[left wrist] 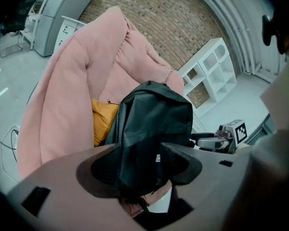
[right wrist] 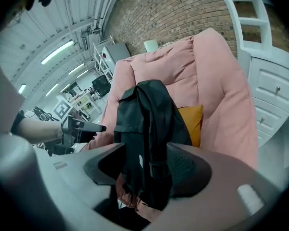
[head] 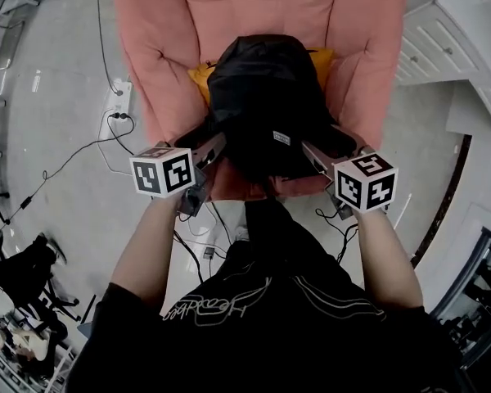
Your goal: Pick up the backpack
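A black backpack stands upright on the seat of a pink armchair, with a yellow cushion behind it. My left gripper is at the backpack's lower left side and my right gripper at its lower right side. Both have their jaws wide apart. In the left gripper view the backpack fills the gap ahead of the left gripper, with no pad pressing on it. The right gripper view shows the backpack hanging between the spread jaws of the right gripper.
A power strip and cables lie on the floor left of the chair. White drawers stand to its right, and a white shelf unit stands behind. The chair's padded arms flank the backpack closely.
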Demonstrator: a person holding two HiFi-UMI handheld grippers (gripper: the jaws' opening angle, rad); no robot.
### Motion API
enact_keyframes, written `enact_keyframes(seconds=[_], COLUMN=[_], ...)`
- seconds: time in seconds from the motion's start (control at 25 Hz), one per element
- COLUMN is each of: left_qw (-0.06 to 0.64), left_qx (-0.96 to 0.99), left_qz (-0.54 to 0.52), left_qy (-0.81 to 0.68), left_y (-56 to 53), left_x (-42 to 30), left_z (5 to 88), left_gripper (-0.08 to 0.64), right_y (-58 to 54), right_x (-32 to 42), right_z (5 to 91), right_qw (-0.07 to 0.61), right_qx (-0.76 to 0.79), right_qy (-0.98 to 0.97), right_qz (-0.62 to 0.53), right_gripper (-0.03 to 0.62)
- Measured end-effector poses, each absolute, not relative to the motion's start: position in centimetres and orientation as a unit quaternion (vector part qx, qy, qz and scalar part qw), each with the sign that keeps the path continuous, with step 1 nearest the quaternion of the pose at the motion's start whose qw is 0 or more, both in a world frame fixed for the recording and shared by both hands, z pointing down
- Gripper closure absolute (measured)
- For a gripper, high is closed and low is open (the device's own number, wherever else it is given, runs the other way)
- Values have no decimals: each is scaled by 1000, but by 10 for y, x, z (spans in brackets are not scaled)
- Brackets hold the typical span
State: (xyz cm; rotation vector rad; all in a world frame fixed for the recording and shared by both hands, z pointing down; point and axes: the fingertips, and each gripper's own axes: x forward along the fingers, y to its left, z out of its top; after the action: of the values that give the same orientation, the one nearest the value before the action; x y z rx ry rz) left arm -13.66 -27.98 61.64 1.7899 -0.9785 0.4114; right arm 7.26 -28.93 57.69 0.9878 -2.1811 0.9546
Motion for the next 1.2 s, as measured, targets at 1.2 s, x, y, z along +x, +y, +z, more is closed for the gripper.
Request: enact_keyframes(seconds=[1.2], left_qw=[493], left_qx=[741], left_qz=[208], left_qy=[-406], left_y=[-312], left_x=[-118], left_z=[671], left_gripper=[433], right_y=[-310], right_x=[59], right_z=[638], right_qw=[316], right_qx=[365], right_qy=[-806], right_qz=[341], right_gripper=[436])
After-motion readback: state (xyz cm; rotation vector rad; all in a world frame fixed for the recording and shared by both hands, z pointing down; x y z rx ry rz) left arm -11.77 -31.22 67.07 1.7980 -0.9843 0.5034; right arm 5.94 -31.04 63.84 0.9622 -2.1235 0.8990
